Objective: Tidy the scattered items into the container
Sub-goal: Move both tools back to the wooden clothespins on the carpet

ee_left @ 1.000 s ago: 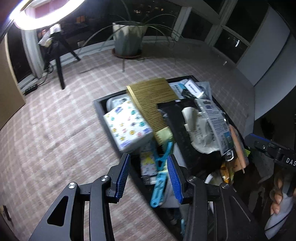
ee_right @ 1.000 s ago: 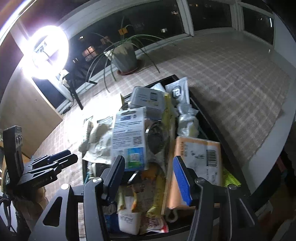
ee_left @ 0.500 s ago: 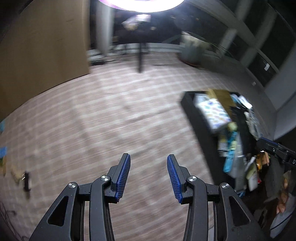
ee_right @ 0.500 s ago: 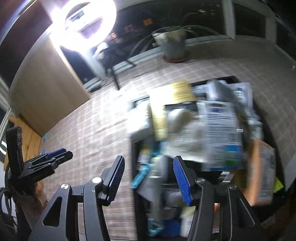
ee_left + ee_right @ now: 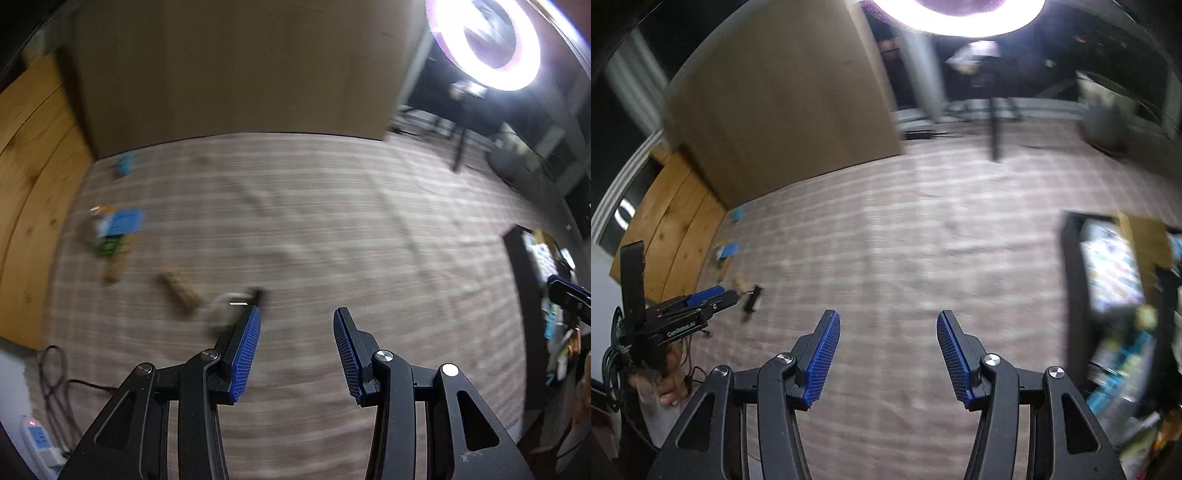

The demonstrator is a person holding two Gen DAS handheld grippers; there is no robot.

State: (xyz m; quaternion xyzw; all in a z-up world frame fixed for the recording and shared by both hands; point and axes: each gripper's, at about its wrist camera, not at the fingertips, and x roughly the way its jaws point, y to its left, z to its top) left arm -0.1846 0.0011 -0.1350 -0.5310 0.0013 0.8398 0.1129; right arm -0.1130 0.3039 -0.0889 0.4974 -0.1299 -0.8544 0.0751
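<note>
left wrist view takes in a broad checked tabletop [image 5: 332, 229], blurred all over. a tan panel [image 5: 236, 66] stands at its far edge, and a ring light [image 5: 484, 44] glows at the upper right. the black container [image 5: 517, 266] sits at the far right edge of this view, heaped with packets; in the right wrist view it fills the right side, its dark wall [image 5: 1075, 295] facing the bare cloth.

the left tool [image 5: 295, 347] hangs over bare cloth with its blue pads spread and nothing between them. the right tool [image 5: 888, 354] is likewise spread and empty, also over bare cloth, just beside the container's wall.

the scattered items lie well apart from the container, at the left of the left wrist view: a blue and green packet [image 5: 114, 229], a smaller blue packet [image 5: 123, 164] near the panel, a tan bar [image 5: 179, 291], and a small dark clip with a pale loop [image 5: 240, 299] just beyond the left tool's left pad. all are too blurred to tell more.

a white power strip [image 5: 38, 441] with cables lies at the lower left corner.
</note>
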